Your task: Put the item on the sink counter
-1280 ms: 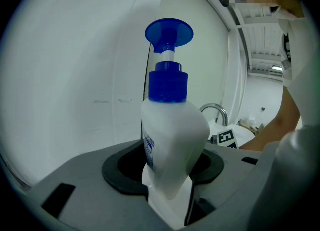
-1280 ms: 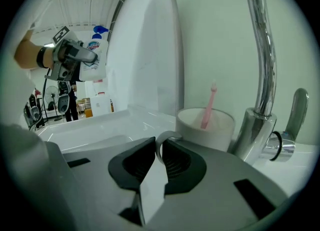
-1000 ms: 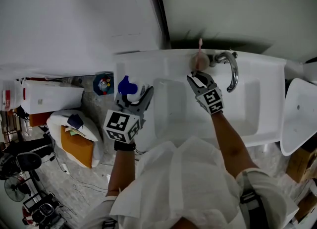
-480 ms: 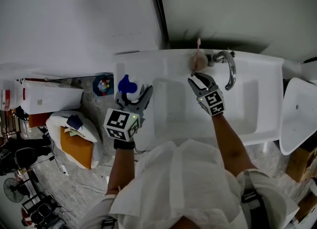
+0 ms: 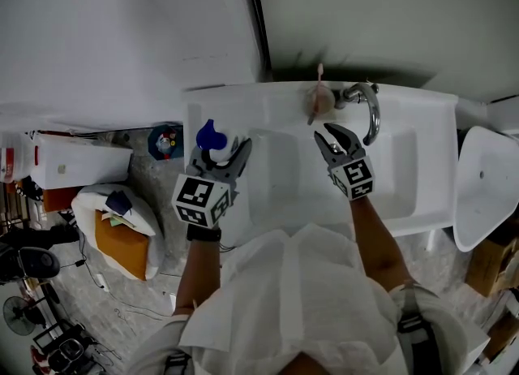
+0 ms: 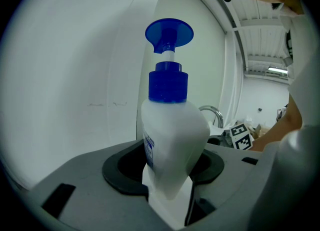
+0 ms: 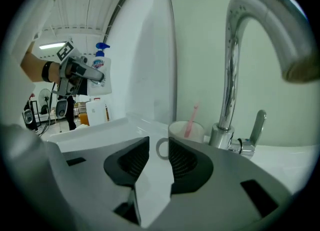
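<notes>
pump bottle (image 6: 172, 140): white body, blue pump head; upright, held in the air over the left end of the sink counter (image 5: 268, 99), near its outer edge; not yet set down.
left tongs (image 5: 219, 158): clamped on the pump bottle, pads pressing low on both sides of its body.
right tongs (image 7: 159, 161): apart, having just been opening; nothing between the pads; over the basin (image 5: 284, 166), a little short of the cup.
cup (image 7: 186, 131): white, handled, standing on the sink counter just beside the base of the faucet (image 7: 235, 65); pink toothbrush (image 7: 191, 117) leaning inside.
status (judged): cup looks placed; pump bottle remains to go down.
hazard, edge: the bottle hangs close to the counter's outer rim; lowered there, part of its base could overhang and it would drop to the floor (image 5: 154, 203).
hazard, tipping: the bottle is tall with a heavy-looking head and is gripped low; if released tilted or before the base sits flat, it may topple into the basin.
hazard, cup: its handle faces the open right tongs; a forward nudge could shove or overturn it and spill the toothbrush.
hazard, faucet: the spout arches above the right tongs; a steep lift could strike it.
</notes>
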`<state>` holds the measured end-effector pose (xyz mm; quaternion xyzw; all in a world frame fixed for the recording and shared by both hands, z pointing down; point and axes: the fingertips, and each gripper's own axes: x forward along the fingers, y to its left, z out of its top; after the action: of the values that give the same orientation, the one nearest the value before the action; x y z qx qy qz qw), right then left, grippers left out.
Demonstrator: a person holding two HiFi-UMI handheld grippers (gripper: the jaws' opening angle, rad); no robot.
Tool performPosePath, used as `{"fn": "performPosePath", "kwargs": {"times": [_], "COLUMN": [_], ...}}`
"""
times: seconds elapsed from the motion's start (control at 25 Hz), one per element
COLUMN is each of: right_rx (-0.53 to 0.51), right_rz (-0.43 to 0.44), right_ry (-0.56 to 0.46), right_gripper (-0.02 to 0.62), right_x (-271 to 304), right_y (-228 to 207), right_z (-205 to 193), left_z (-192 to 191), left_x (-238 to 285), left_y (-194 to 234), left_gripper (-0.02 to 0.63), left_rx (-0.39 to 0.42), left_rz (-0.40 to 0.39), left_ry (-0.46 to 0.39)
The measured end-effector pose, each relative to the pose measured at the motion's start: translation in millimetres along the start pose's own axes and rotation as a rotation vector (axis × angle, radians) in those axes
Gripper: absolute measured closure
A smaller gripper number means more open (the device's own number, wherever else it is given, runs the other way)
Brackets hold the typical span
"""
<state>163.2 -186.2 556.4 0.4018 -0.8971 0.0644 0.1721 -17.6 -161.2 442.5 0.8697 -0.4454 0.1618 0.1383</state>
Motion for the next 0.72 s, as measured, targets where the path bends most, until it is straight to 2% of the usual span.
{"fn": "performPosePath", "kwargs": {"times": [0.24,0.48,0.72], "right_rx": [0.032,0.024,0.004], "right_rz": [-0.036,-0.041,-0.069], "right_ry": [-0.098,-0.176,-0.189], "right_gripper": [0.494,0.550,0.584], "right_x": [-25,-45,-63], "right_y": [9,18,16], "right_z": [35,64,80], "left_z": [4,5,17], "left_x": [2,6,8], "left_y": [-4,-8,-11], "left_gripper": [0.391,0.391,0.391], "left_rx": [0.001,0.008,0.028], "left_rz": [-0.014,-0.028,-0.044], "left_ry": [-0.011,-0.015,-0.037]}}
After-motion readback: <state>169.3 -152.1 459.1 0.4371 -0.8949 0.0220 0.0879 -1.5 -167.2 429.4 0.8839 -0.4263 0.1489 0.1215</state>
